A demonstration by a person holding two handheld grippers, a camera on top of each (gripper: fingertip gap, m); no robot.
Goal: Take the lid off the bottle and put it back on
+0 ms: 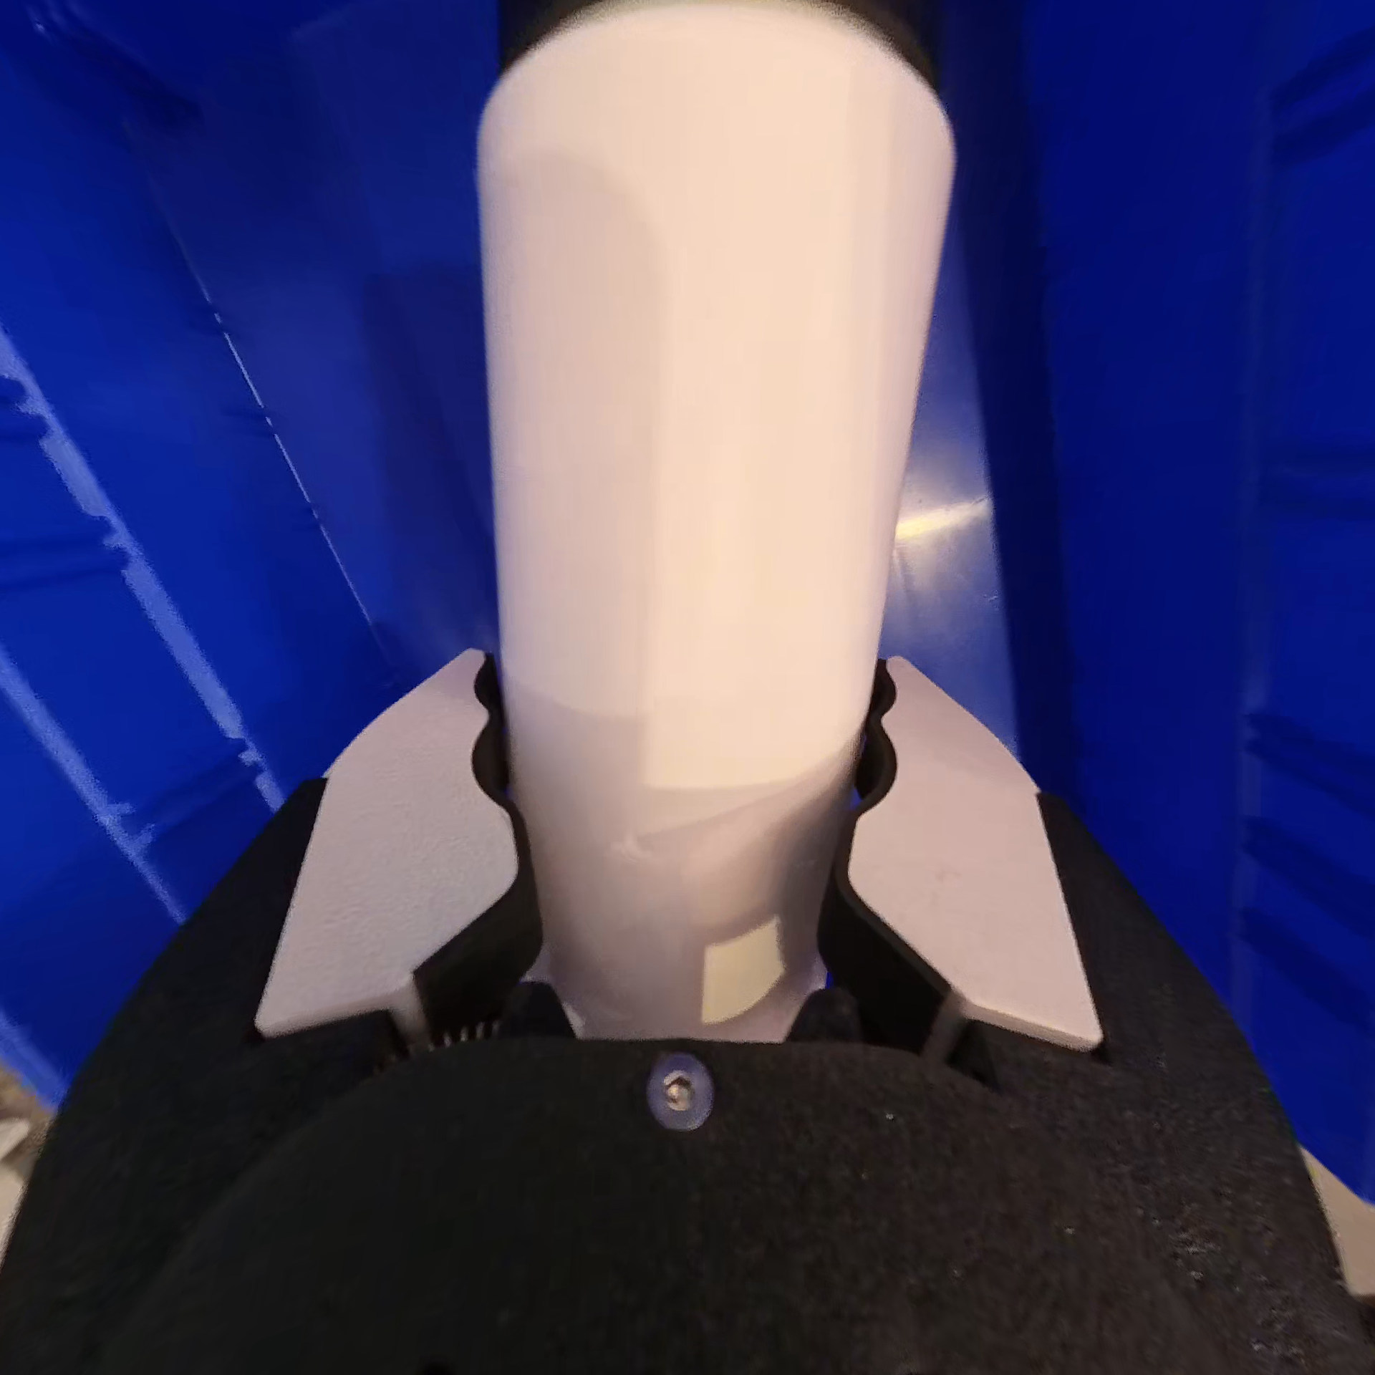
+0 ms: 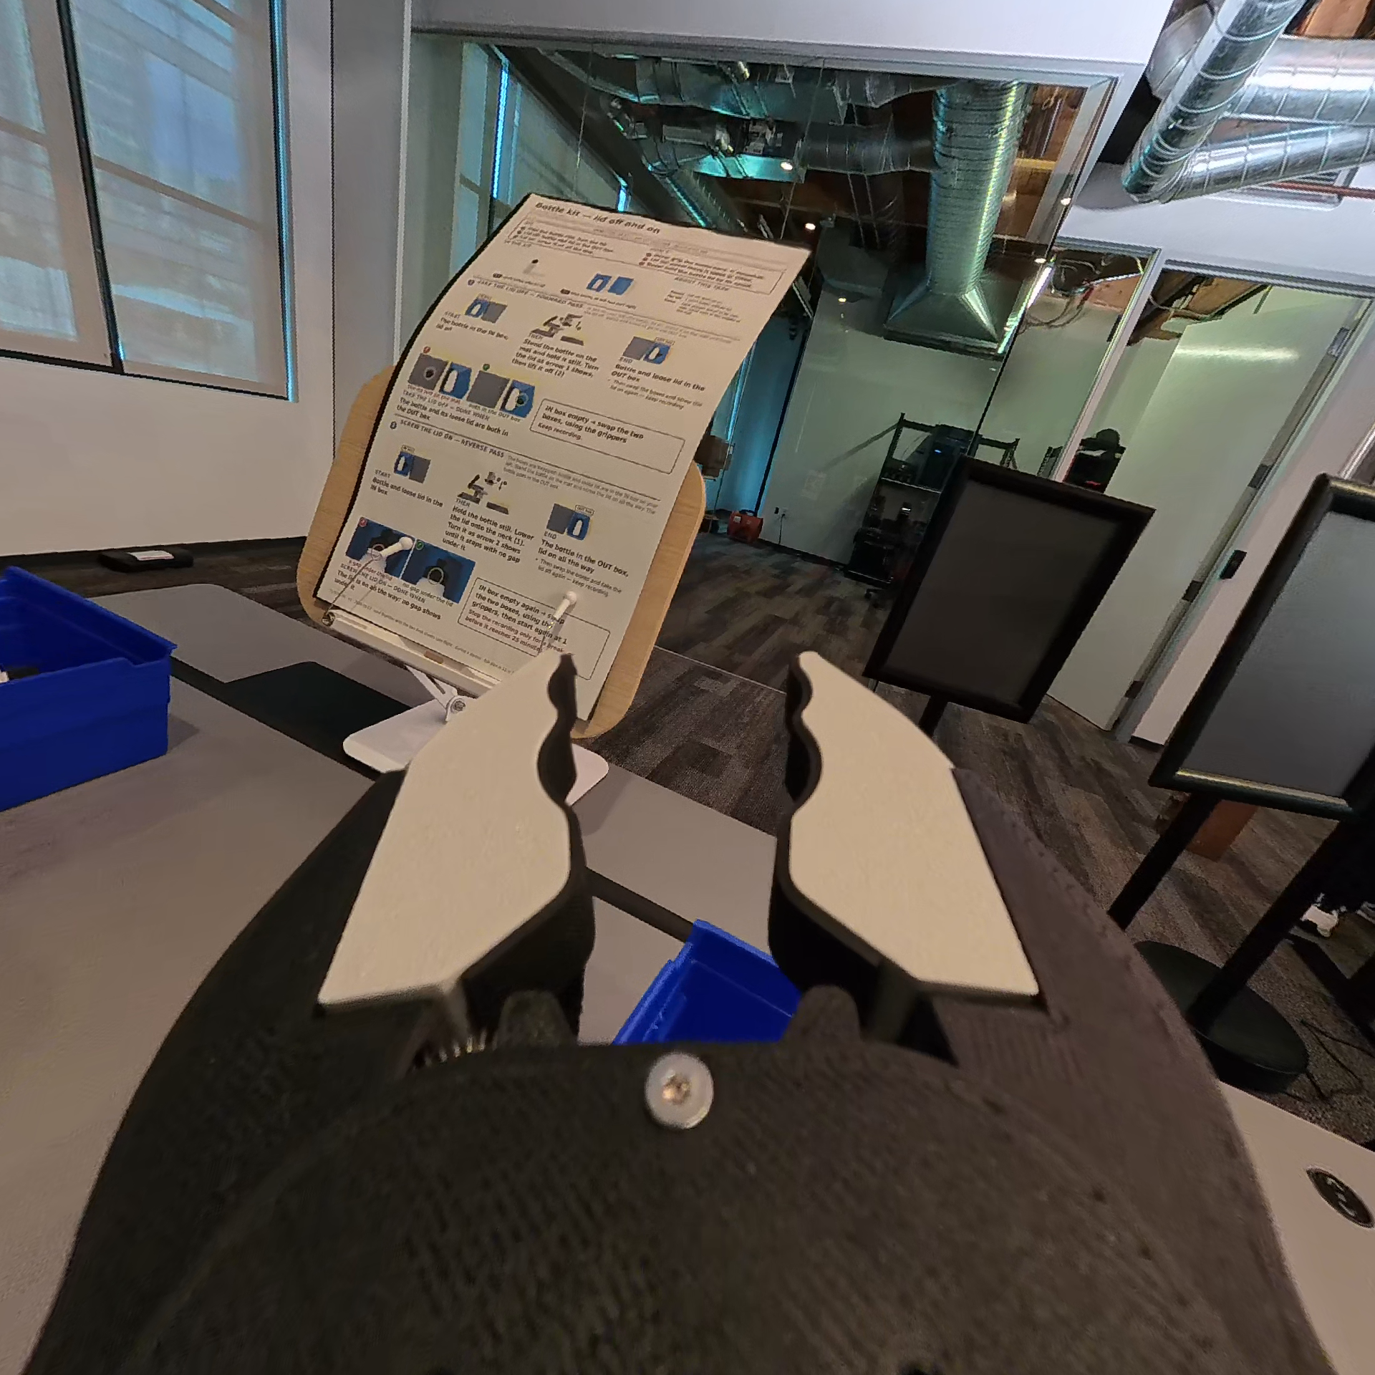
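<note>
Nearest the lens in the left wrist view is the black body of the left claw [image 1: 684, 744], its two pale fingers clamped on the lower part of a white bottle [image 1: 714, 446]. The bottle runs away from the camera, blurred, with a dark lid [image 1: 714, 30] just showing at its far end, at the top edge. Blue bin walls [image 1: 223, 372] fill the view on both sides, so the bottle seems to be inside or just above a bin.

In the right wrist view the right claw [image 2: 681, 699] is spread and holds nothing, raised over the grey desk [image 2: 149, 893]. A blue bin [image 2: 67, 684] sits at the far left, another bin's corner [image 2: 707, 982] shows between the fingers, and a printed sheet on a stand [image 2: 565, 431] stands beyond.

With the lid apparently on, I cannot tell whether unscrewing is still to come or already done.
</note>
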